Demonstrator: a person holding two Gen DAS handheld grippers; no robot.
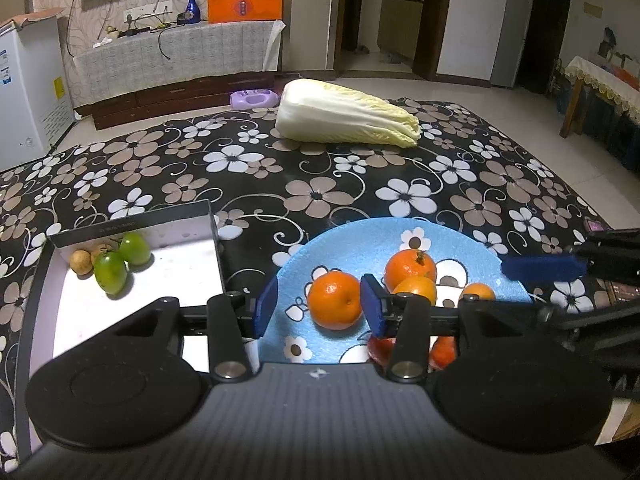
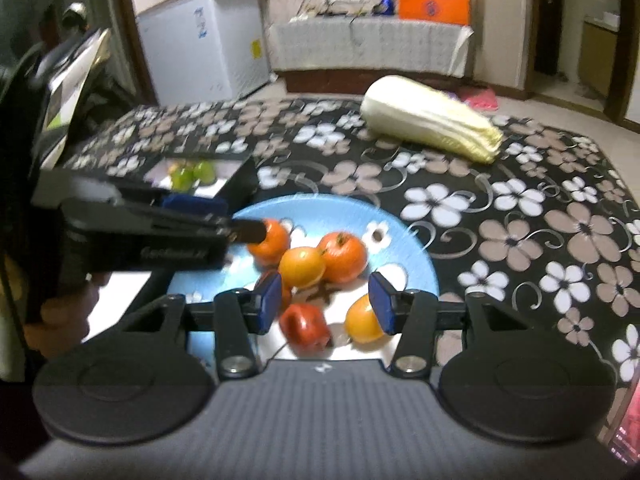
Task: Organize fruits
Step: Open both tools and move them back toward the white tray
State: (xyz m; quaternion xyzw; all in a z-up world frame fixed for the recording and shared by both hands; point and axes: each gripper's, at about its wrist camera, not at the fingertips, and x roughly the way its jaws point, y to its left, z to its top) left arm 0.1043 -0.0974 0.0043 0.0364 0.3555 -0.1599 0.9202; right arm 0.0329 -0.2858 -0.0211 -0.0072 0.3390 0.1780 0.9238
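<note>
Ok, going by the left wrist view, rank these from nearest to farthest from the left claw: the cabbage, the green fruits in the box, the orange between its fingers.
1. Orange, between the left claw's fingers.
2. Green fruits, left, in the white box.
3. Cabbage, far across the table.

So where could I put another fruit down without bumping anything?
The white box has bare floor nearer the camera, beyond the green fruits in its far corner. The tablecloth between the cabbage and blue plate is free. The plate, with oranges, is crowded.
</note>
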